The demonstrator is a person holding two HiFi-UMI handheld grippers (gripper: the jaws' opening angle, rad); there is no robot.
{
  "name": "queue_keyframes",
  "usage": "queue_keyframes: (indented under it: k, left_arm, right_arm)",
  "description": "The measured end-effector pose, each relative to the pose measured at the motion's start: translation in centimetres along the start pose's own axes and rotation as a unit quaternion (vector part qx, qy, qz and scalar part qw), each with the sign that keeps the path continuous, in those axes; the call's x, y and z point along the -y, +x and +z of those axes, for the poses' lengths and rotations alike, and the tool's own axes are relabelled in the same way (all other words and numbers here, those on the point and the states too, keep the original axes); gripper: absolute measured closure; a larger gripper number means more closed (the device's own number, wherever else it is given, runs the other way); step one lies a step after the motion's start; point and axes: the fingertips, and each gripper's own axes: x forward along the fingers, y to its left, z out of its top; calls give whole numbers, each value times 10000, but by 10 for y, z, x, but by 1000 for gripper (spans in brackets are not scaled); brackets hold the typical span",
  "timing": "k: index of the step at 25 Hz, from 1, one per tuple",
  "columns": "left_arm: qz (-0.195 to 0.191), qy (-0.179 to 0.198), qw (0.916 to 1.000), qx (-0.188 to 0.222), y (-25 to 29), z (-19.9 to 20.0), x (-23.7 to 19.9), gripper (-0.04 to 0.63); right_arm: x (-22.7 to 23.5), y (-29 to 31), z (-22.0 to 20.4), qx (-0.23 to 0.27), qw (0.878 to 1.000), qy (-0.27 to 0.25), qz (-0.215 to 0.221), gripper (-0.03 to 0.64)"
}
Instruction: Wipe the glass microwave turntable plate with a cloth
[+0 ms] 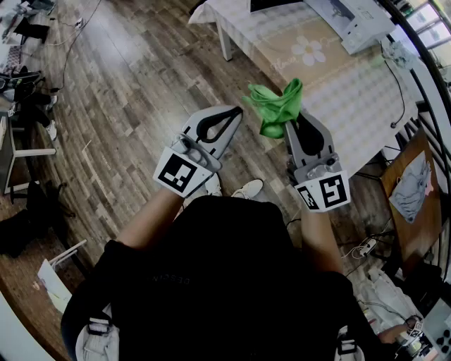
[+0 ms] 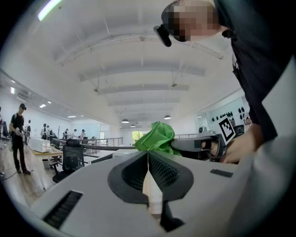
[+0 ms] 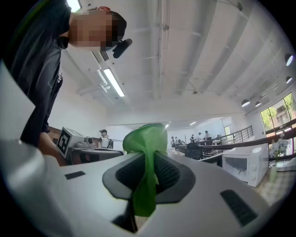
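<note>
My right gripper (image 1: 290, 127) is shut on a bright green cloth (image 1: 277, 106), which bunches above its tips. In the right gripper view the cloth (image 3: 147, 139) runs down between the closed jaws of the gripper (image 3: 149, 159). To its left my left gripper (image 1: 236, 111) is held at the same height and is shut, with nothing seen in it. In the left gripper view the jaws of that gripper (image 2: 148, 155) meet, and the cloth (image 2: 157, 137) and right gripper (image 2: 199, 144) show just beyond. Both grippers are raised in front of the person, off any surface. No glass turntable plate is in view.
A table with a pale checked cover (image 1: 338, 77) stands ahead to the right, with a white device (image 1: 359, 21) on its far end. A white microwave (image 3: 245, 169) sits to the right. The floor (image 1: 127, 106) is wooden, with clutter at the left edge.
</note>
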Motion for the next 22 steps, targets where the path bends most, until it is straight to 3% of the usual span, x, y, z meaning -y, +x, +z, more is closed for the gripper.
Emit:
queue_keyframes:
  k: [8, 22]
  left_arm:
    - [-57, -87, 9999, 15, -14, -4, -6, 574]
    - [-18, -40, 10000, -11, 1, -4, 21, 574]
  right_arm:
    - [-11, -2, -4, -96, 9998, -43, -138, 548]
    - [16, -45, -13, -166, 9987, 163, -463, 541]
